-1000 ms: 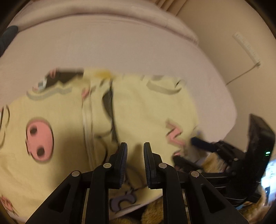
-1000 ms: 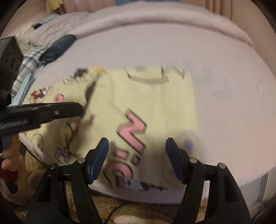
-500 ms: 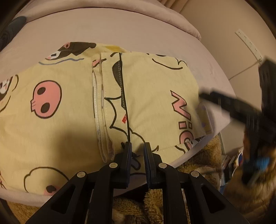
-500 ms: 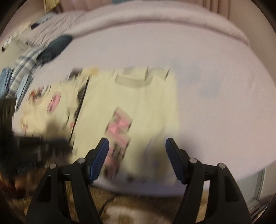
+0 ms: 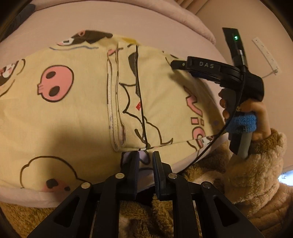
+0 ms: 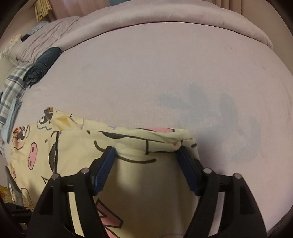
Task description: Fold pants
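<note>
Yellow cartoon-print pants folded flat on our pink bed, left tool nearly closed at the near edge, gripping nothing we see, right tool opening over the far fold.

A wide bed covered in a smooth mauve-pink sheet is filling the right wrist view. Pale yellow cotton pants printed with pink skulls and dark cartoon outlines are lying flat on it toward seven o'clock, their folded edge running across the middle. A rolled pink duvet is curving along the far edge at twelve o'clock. At ten o'clock, a dark navy rolled garment is resting just beside a blue-and-white plaid cloth. Faint greyish patches are showing on the sheet at three o'clock.
</note>
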`<state>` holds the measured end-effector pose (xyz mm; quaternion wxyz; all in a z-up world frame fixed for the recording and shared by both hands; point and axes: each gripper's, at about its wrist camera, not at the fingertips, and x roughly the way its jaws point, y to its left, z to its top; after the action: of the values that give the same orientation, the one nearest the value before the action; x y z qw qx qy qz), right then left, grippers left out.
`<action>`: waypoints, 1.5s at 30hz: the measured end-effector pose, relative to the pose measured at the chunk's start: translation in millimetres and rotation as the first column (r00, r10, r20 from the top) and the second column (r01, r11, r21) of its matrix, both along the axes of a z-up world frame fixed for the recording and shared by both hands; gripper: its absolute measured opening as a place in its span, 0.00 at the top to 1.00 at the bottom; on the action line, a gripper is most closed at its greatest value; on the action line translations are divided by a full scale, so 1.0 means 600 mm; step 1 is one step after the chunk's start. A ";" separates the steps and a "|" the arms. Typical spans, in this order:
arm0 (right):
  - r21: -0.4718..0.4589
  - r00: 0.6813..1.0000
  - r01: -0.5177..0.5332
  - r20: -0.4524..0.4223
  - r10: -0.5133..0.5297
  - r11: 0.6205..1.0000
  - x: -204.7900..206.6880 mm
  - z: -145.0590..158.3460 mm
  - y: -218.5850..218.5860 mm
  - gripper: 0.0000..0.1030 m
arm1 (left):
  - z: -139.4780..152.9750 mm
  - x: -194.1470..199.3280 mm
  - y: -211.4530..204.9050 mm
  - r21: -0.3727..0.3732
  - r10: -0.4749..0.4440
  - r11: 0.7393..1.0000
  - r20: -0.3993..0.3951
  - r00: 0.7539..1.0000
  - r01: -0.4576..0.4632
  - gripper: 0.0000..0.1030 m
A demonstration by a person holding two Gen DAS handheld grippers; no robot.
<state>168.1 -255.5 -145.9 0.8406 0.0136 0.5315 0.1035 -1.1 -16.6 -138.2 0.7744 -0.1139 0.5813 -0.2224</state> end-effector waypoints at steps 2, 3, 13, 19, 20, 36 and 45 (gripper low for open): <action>-0.025 1.000 0.015 0.009 -0.015 1.000 -0.008 0.014 0.009 0.32 | 0.016 -0.004 0.016 0.025 0.023 0.999 0.030 0.999 -0.023 0.85; -0.028 1.000 0.007 0.022 -0.007 1.000 -0.016 0.025 0.015 0.32 | 0.026 -0.005 0.032 0.035 0.049 0.998 0.048 0.998 -0.051 0.85; -0.137 0.978 -0.168 0.102 0.182 0.976 -0.143 -0.007 0.134 0.30 | 0.044 -0.004 0.281 0.092 0.456 0.881 0.099 0.884 -0.465 0.66; -0.104 0.985 -0.154 0.056 0.160 0.983 -0.130 0.001 0.130 0.29 | 0.069 -0.019 0.416 0.103 0.635 0.748 0.178 0.752 -0.656 0.48; -0.109 0.986 -0.154 0.039 0.159 0.982 -0.123 0.005 0.133 0.29 | 0.068 -0.016 0.423 0.105 0.642 0.740 0.184 0.744 -0.665 0.46; -0.058 0.975 -0.220 0.004 0.220 0.974 -0.128 -0.003 0.210 0.23 | -0.003 0.034 0.484 0.003 0.627 0.779 0.009 0.779 -0.627 0.44; -0.046 0.975 -0.219 0.017 0.220 0.975 -0.138 0.002 0.192 0.22 | 0.025 0.025 0.419 0.076 0.590 0.802 0.056 0.806 -0.592 0.79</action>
<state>85.1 -140.5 -145.0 0.8298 -0.0647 0.5228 0.1841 14.1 234.7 -123.4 0.8179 -0.2511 0.5148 0.0544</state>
